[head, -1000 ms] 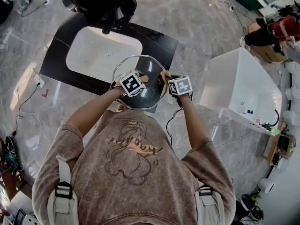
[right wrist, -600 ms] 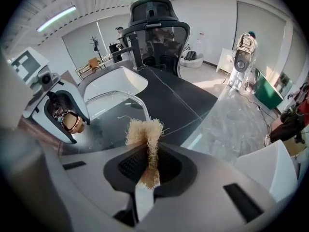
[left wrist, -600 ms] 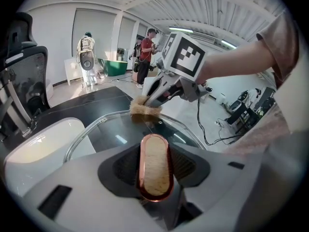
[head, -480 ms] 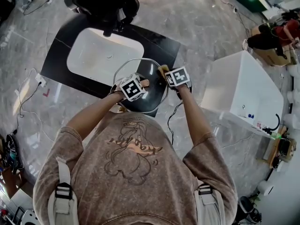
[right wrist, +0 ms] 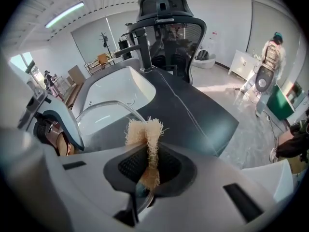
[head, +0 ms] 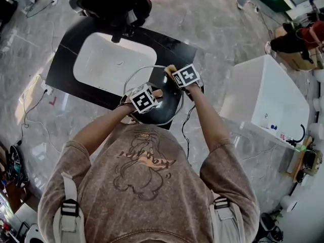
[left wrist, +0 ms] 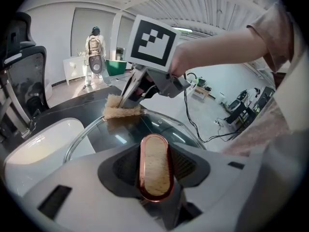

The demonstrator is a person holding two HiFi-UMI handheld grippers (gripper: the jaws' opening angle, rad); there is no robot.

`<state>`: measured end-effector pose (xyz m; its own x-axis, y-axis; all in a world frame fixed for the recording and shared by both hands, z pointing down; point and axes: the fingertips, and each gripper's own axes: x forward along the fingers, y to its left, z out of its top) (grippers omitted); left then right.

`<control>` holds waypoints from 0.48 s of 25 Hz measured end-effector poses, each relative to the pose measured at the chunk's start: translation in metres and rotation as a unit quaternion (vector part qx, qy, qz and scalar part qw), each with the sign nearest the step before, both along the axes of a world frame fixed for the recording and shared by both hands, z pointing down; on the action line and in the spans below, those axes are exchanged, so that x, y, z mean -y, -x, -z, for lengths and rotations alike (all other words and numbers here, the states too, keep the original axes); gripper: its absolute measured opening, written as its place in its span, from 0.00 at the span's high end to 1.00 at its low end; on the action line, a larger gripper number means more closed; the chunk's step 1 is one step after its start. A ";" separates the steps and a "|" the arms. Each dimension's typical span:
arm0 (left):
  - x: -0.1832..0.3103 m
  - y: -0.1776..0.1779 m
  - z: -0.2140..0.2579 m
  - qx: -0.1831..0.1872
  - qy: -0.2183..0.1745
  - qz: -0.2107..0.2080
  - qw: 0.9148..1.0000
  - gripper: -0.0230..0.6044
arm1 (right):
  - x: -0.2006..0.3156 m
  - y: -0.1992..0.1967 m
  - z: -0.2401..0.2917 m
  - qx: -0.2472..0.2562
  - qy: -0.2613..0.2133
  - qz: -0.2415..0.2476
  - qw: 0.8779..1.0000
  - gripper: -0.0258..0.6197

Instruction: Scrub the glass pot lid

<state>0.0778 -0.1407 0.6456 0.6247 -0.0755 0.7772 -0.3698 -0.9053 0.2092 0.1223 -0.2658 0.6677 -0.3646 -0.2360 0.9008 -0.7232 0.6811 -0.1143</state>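
Both grippers are clenched. The left gripper (head: 153, 94) clamps the wooden handle (left wrist: 154, 164) at the centre of the glass lid (left wrist: 120, 135). The right gripper (right wrist: 147, 170) pinches a fibrous scrub pad (right wrist: 144, 132) against the lid's far rim, just beyond that handle. Past the lid lie the black bench (head: 174, 48), a white sink (head: 109, 62) and an office chair (right wrist: 169, 25). Nothing seems to block a stroke.

Left gripper (left wrist: 154, 180): jaws clamped on the lid's wooden knob (left wrist: 155, 158).
Glass pot lid (left wrist: 120, 135): spreads beyond the knob.
Right gripper (left wrist: 128, 99): pinches a tan scrub pad (left wrist: 119, 112) against the lid's far rim.
White basin (left wrist: 38, 141): left, beside the lid.
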 end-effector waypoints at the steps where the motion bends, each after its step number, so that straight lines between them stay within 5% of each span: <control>1: 0.000 0.000 0.000 -0.001 0.000 0.000 1.000 0.67 | 0.003 0.004 0.000 -0.001 0.000 0.006 1.000 0.89; 12: -0.001 0.000 0.002 -0.001 0.004 -0.001 1.000 0.67 | 0.023 0.041 0.001 -0.002 0.009 0.054 0.999 0.89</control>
<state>0.0776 -0.1399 0.6435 0.6265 -0.0683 0.7764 -0.3679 -0.9041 0.2173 0.0816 -0.2892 0.6670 -0.3833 -0.1792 0.9060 -0.6467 0.7525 -0.1247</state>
